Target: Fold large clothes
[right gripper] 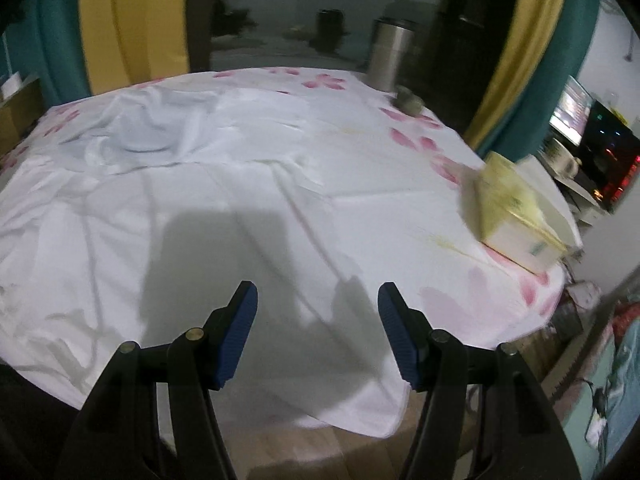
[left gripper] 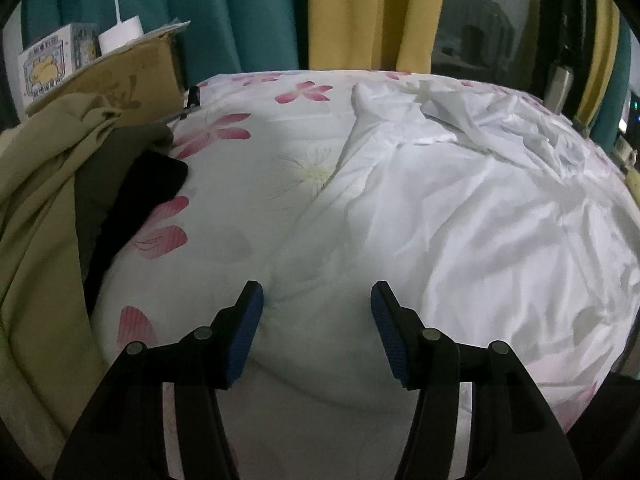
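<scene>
A large white garment [left gripper: 460, 220] lies crumpled and spread over a table covered by a white sheet with pink flowers [left gripper: 240, 152]. My left gripper [left gripper: 317, 292] hovers open near the garment's left edge, with nothing between its blue pads. In the right wrist view the same white garment [right gripper: 240, 184] covers most of the flowered sheet [right gripper: 420, 132], and its near hem hangs over the table's front edge. My right gripper [right gripper: 318, 292] stands open above that near part, empty, casting a shadow on the cloth.
Olive clothes [left gripper: 36, 200] and a black garment [left gripper: 148, 184] are piled at the table's left, with a cardboard box [left gripper: 132, 76] behind. A tissue box [right gripper: 516, 216] sits at the right edge, a steel canister [right gripper: 390, 54] at the far right. Curtains hang behind.
</scene>
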Demonstrator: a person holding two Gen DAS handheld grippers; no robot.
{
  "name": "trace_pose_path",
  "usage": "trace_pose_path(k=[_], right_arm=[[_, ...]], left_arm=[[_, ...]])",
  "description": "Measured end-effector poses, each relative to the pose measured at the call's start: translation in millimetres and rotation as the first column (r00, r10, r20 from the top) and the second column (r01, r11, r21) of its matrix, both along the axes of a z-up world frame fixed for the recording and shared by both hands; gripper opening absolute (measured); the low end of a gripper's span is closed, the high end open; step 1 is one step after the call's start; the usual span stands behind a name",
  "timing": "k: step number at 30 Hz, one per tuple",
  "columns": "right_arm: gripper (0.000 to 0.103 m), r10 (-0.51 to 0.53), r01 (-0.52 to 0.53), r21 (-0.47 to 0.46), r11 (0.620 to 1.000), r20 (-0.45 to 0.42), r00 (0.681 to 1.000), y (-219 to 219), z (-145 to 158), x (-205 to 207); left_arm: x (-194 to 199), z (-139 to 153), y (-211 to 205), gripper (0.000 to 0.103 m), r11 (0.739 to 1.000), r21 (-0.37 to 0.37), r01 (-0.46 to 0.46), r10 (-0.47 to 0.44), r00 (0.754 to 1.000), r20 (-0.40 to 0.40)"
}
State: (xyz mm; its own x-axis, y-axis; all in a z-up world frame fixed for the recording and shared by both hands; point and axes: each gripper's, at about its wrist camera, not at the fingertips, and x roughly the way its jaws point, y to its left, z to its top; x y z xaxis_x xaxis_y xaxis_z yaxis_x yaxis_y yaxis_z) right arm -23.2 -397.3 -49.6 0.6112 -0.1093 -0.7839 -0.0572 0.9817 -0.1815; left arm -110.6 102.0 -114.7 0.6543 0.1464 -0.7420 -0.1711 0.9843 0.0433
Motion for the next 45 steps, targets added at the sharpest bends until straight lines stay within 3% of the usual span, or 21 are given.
trace_pose_path(k=[6, 11, 14, 15, 16, 19, 28, 37, 45], right_arm=[[0.062, -0.047, 0.048, 0.024, 0.999, -0.036, 0.998, -25, -7, -4], [0.058, -0.017, 0.021, 0.096, 0.995, -0.047, 0.999, -28, -14, -15], [0.029, 0.035, -0.029, 0.134, 0.991, -0.041, 0.999, -20, -13, -21], [0.02, 0.055, -0.05, 0.135, 0.99, -0.039, 0.998, -14, -13, -21], [0.005, 0.086, -0.08, 0.139, 0.987, -0.04, 0.995, -7, -14, -23], [0.004, 0.128, -0.12, 0.155, 0.981, -0.045, 0.991, 5, -12, -25], [0.004, 0.132, -0.144, 0.151, 0.978, 0.086, 0.988, 15, 28, -16], [0.004, 0.108, -0.141, 0.173, 0.975, 0.188, 0.976, 9, 59, 8], [0.004, 0.097, -0.139, 0.184, 0.973, 0.219, 0.971, 3, 71, 30]], left_arm=[[-3, 1, 0, 0.059, 1.0, -0.006, 0.02, -0.02, 1.0, 0.003], [-8, 2, -8, 0.013, 0.997, -0.013, 0.079, -0.079, 0.997, 0.015], [-11, 2, -10, 0.002, 0.995, -0.043, 0.094, -0.094, 0.995, 0.021], [-12, 3, -10, 0.002, 0.994, -0.055, 0.098, -0.097, 0.995, 0.024], [-12, 4, -9, 0.001, 0.992, -0.068, 0.103, -0.101, 0.994, 0.03], [-16, 14, -8, 0.001, 0.99, -0.092, 0.108, -0.102, 0.992, 0.07], [-19, 49, 9, 0.001, 0.992, -0.097, 0.079, -0.061, 0.982, 0.179], [-6, 67, 17, 0.001, 0.993, -0.094, 0.067, -0.043, 0.97, 0.238], [10, 80, 23, 0.001, 0.996, -0.063, 0.07, -0.051, 0.965, 0.257]])
